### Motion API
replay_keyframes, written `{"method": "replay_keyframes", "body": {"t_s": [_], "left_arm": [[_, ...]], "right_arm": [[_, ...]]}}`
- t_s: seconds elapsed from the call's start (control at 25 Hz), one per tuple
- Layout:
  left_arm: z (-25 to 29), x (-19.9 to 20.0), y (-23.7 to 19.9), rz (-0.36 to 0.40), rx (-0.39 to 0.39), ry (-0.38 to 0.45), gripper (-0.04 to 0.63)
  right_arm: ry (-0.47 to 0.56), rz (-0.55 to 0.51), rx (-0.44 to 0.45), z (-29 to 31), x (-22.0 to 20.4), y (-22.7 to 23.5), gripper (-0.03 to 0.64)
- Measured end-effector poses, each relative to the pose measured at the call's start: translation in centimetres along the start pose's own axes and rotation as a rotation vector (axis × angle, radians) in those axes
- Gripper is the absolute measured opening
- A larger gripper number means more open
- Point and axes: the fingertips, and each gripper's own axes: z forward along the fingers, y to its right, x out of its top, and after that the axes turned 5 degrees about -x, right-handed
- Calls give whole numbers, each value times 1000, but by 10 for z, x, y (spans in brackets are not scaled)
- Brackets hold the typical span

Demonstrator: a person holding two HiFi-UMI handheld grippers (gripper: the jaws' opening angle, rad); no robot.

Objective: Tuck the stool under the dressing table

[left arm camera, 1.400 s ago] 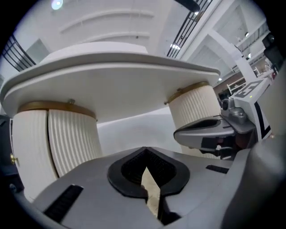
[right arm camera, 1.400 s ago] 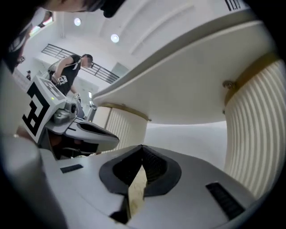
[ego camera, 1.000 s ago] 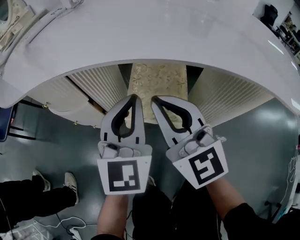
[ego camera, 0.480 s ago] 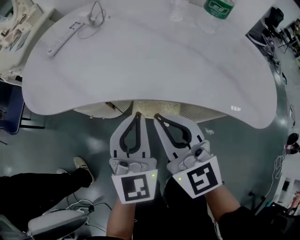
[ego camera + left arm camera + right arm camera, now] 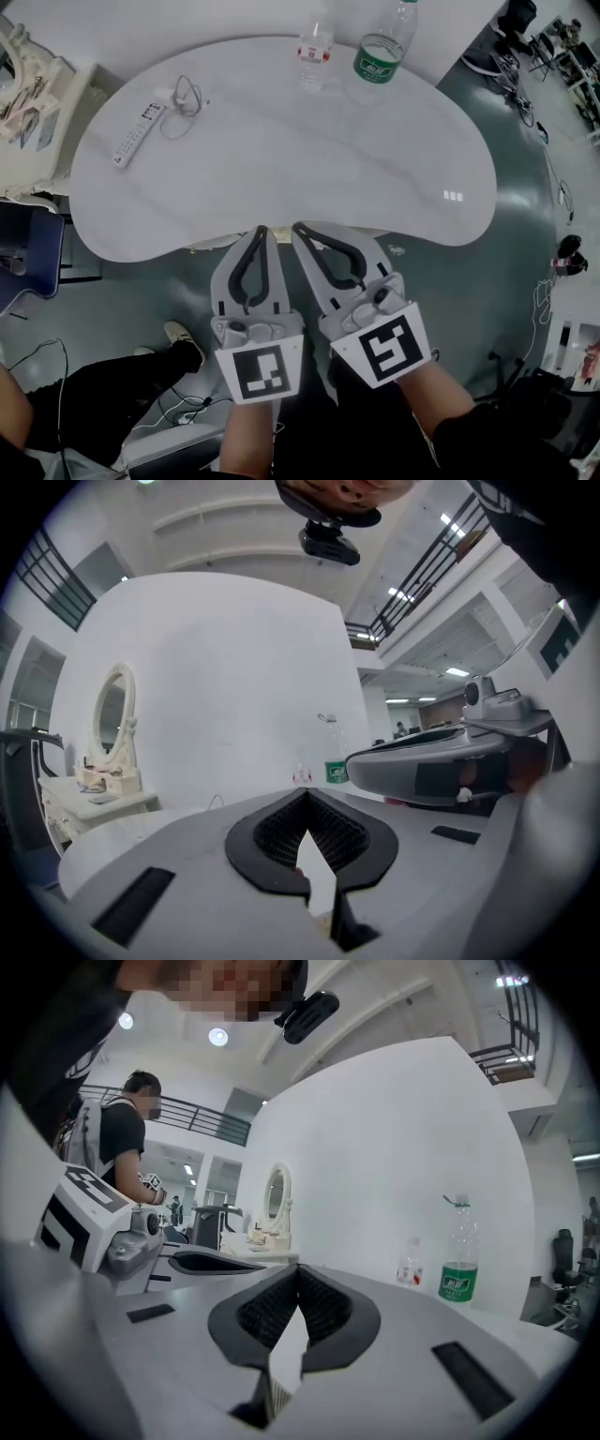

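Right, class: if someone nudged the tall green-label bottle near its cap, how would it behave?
The bottle stands upright, tall and narrow, so a high push would probably tip it. Clear thin-looking plastic: likely light. Once down, it could roll on the smooth table.

Bright, even overhead light is falling across the head view. The white worktop (image 5: 281, 141) is throwing back a small glare patch near its right end, and the grey floor (image 5: 525, 244) is carrying a soft sheen. Both gripper views are bending strongly at the edges and darkening at the corners. Ceiling lights (image 5: 217, 1037) are flaring in the right gripper view. Nearest surfaces are reading soft.
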Motion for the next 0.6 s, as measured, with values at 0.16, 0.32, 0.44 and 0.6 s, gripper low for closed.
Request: {"method": "replay_keyframes", "body": {"t_s": [0.16, 0.32, 0.44, 0.6], "left_arm": [[3, 54, 4, 8, -46, 13, 5], [5, 107, -3, -25, -54, 64, 5], [6, 141, -5, -31, -60, 97, 5], [11, 180, 4, -35, -114, 149, 6]], "right_arm": [[13, 9, -45, -2, 52, 19, 6], [33, 1, -98, -2, 100, 36, 6], [45, -8, -143, -8, 131, 50, 6], [54, -31, -206, -23, 158, 65, 6]]}}
